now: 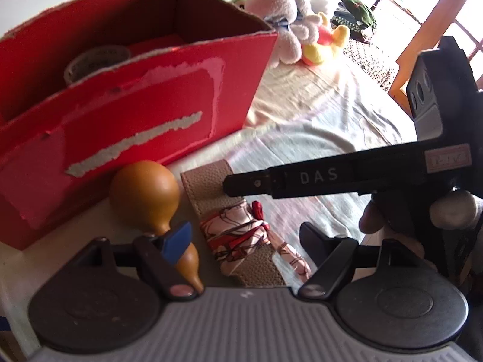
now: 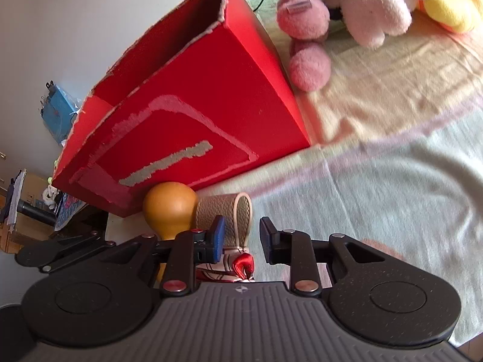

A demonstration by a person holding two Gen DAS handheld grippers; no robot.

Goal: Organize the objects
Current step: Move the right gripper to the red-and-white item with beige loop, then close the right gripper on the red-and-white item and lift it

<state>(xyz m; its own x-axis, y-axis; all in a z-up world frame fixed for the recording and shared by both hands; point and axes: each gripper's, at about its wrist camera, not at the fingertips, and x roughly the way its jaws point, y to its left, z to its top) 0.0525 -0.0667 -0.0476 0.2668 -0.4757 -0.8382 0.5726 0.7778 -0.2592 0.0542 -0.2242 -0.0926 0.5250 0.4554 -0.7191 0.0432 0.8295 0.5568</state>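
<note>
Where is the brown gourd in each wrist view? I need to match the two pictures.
Left wrist: gourd low and left of centre, its bulb in front of the red box, its neck running down behind the left finger pad.
Right wrist: gourd low and left of centre, partly behind the finger linkage.
Shared landmark: the red box's torn grey strip, just above the gourd.

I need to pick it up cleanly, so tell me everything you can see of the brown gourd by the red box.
The gourd is smooth, glossy, orange-brown, with a round bulb, a pinched neck and a smaller tapering lower lobe. It looks like lacquered wood or dried shell. It lies on the pale cloth, bulb towards the red box, beside a beige strap. The left hand-held gripper is open; one blue pad sits at its neck, contact unclear.
</note>
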